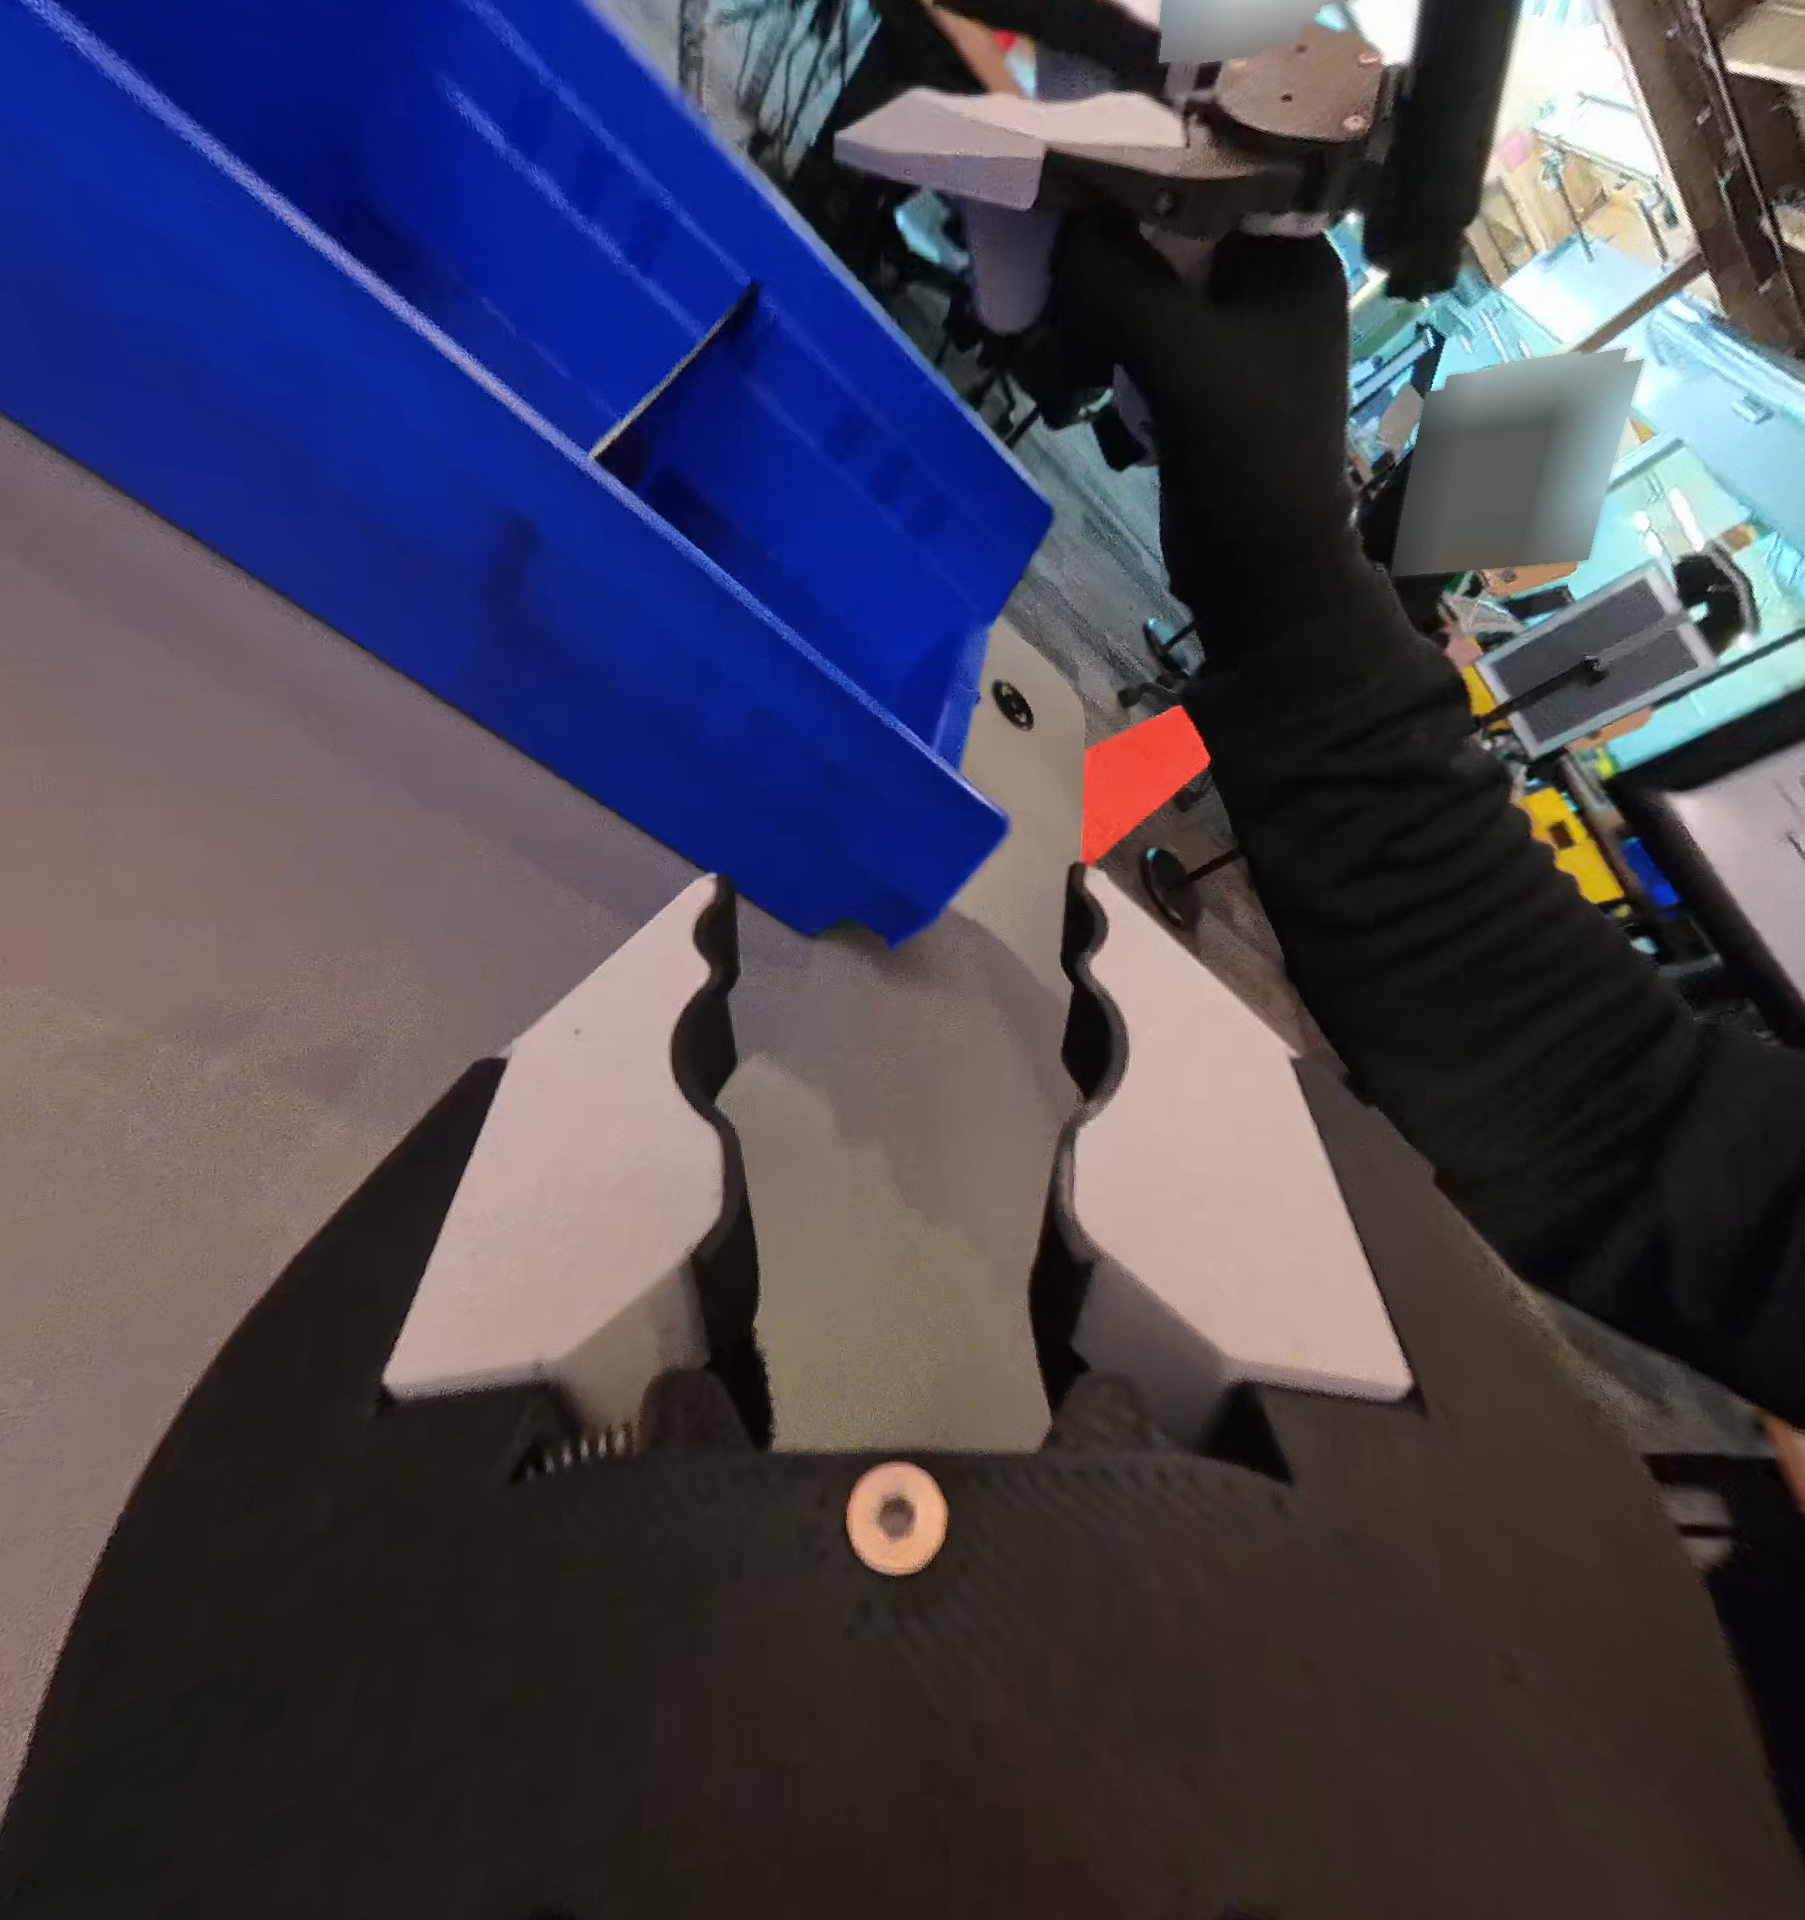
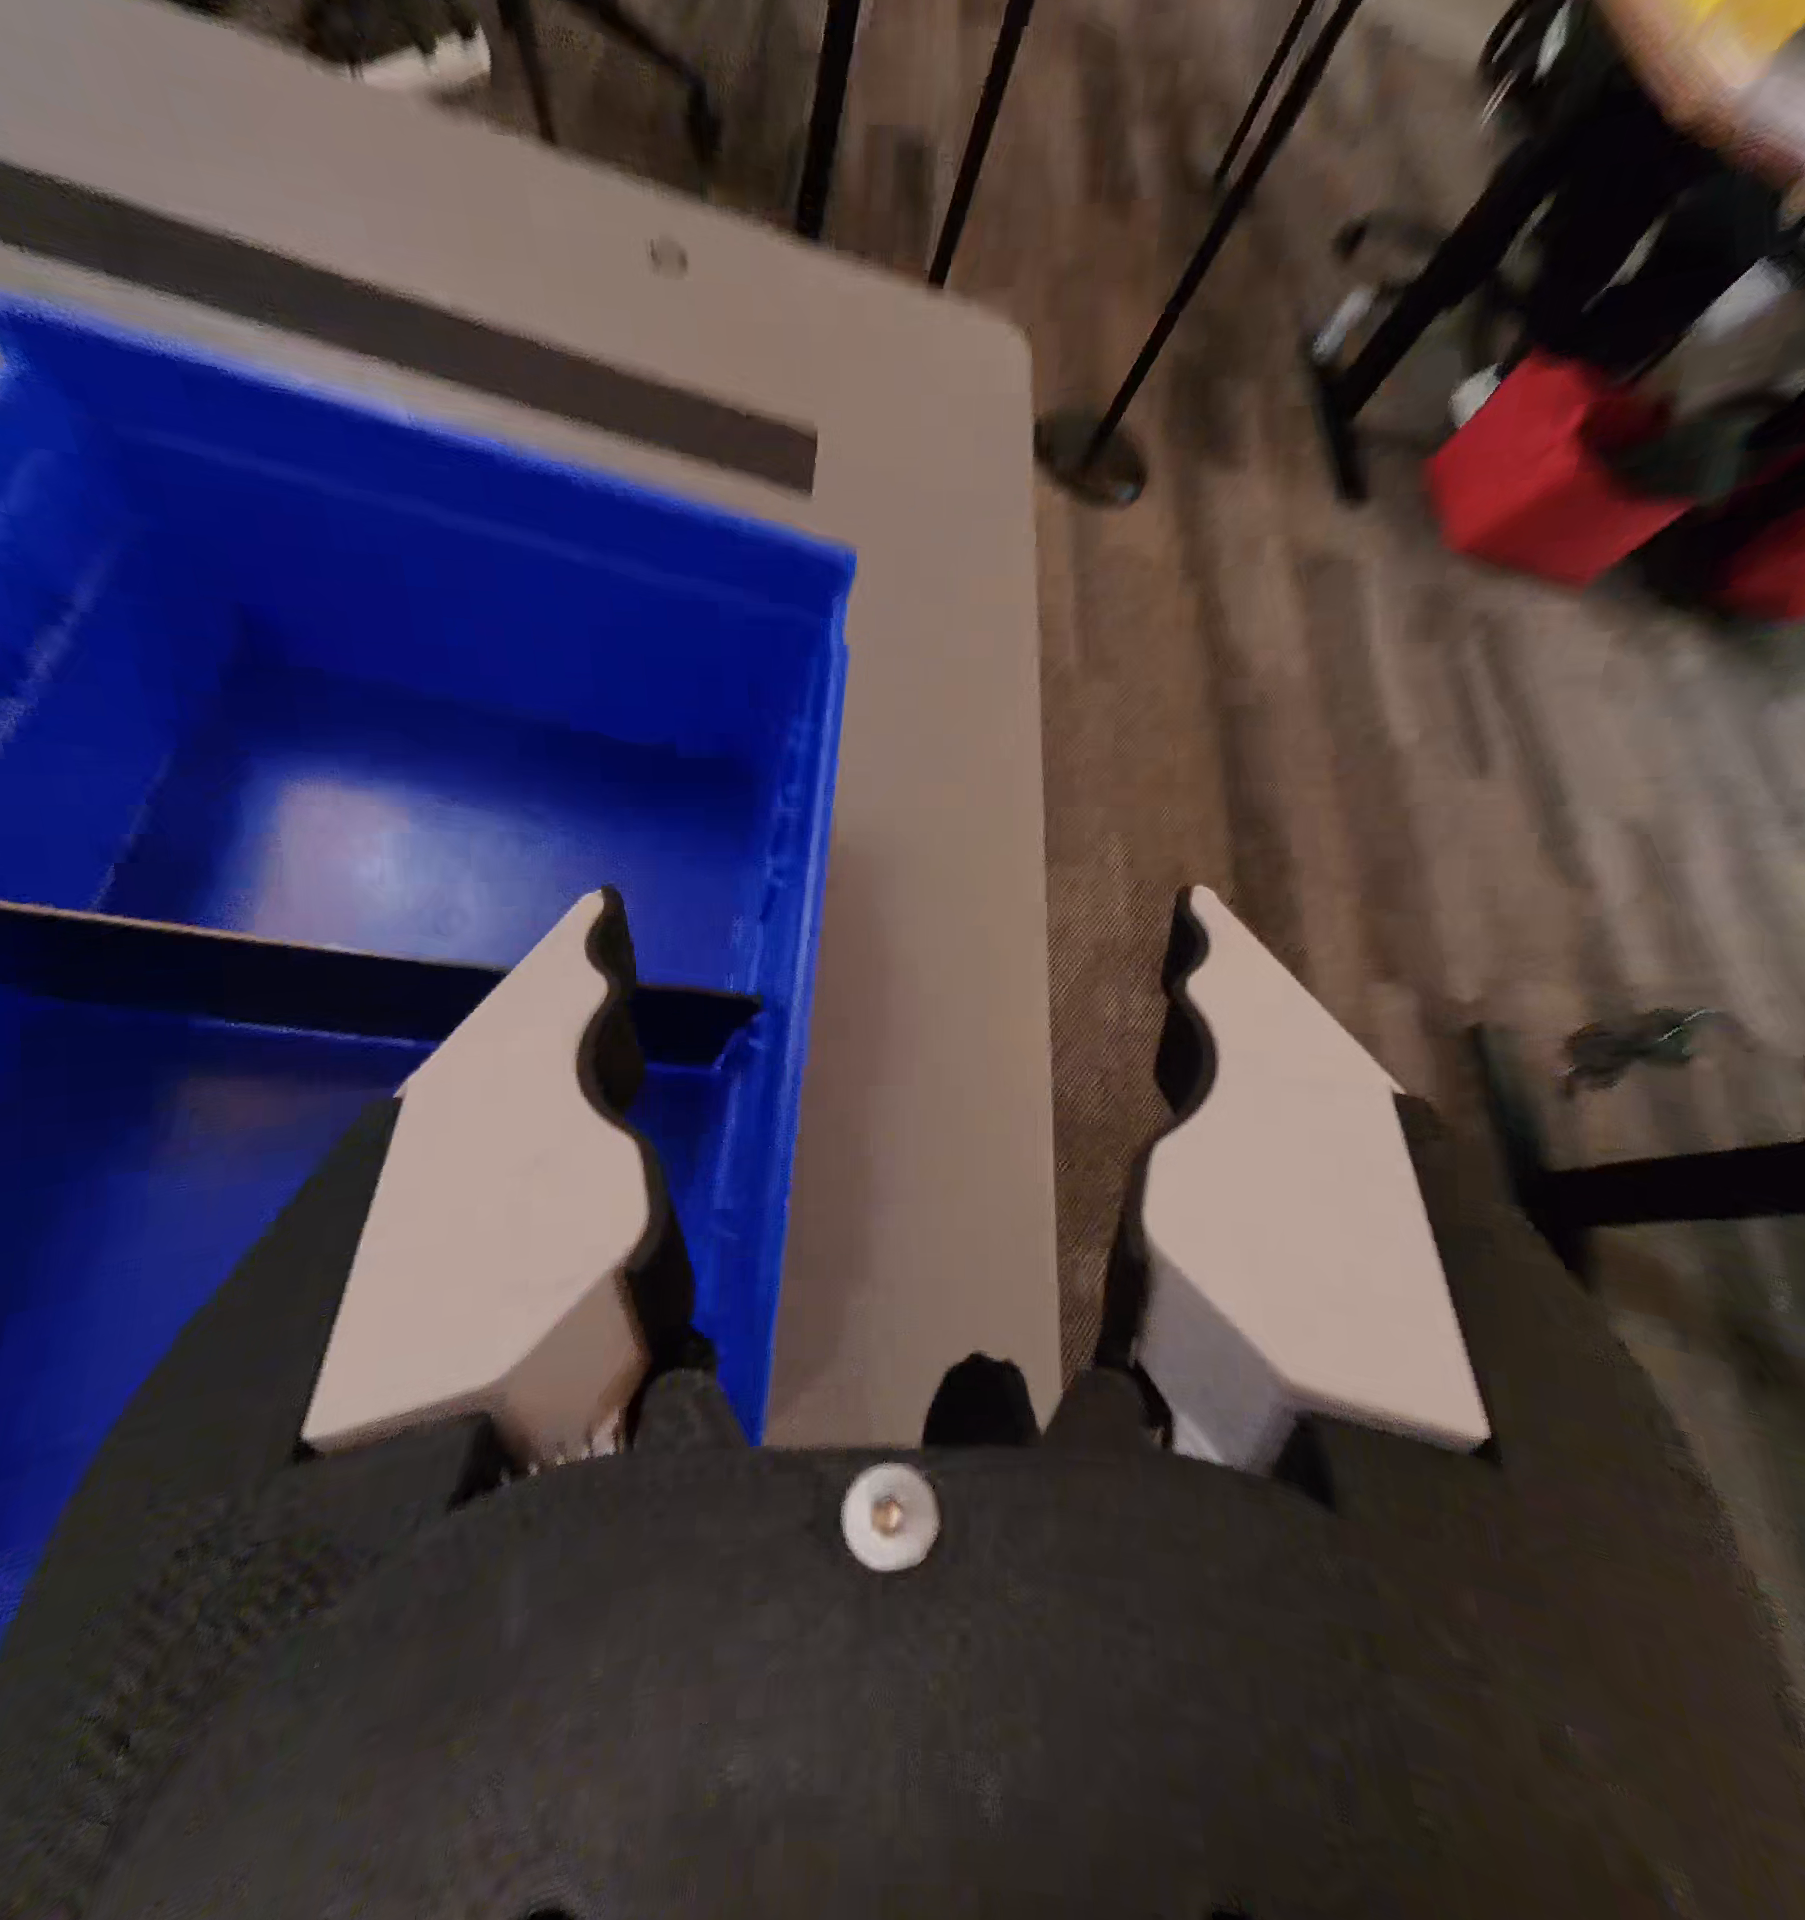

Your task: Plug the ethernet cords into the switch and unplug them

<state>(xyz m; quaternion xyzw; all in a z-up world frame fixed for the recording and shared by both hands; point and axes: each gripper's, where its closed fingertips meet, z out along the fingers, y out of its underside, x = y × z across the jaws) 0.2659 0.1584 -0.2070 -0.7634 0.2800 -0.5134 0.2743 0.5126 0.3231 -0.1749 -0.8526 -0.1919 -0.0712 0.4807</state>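
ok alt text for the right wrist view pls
The open, empty right hand-held gripper hangs over the right edge of a grey table, beside a blue divided bin whose visible compartments look empty. No ethernet cords or switch are in view.

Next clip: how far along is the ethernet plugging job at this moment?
Done: nothing that shows; no cords or switch appear in either view. In hand: nothing. The left gripper is open above the grey tabletop, and the right gripper is open beside the blue plastic divided bin, whose visible compartments look empty. Left: plugging and unplugging cannot be judged from these frames.
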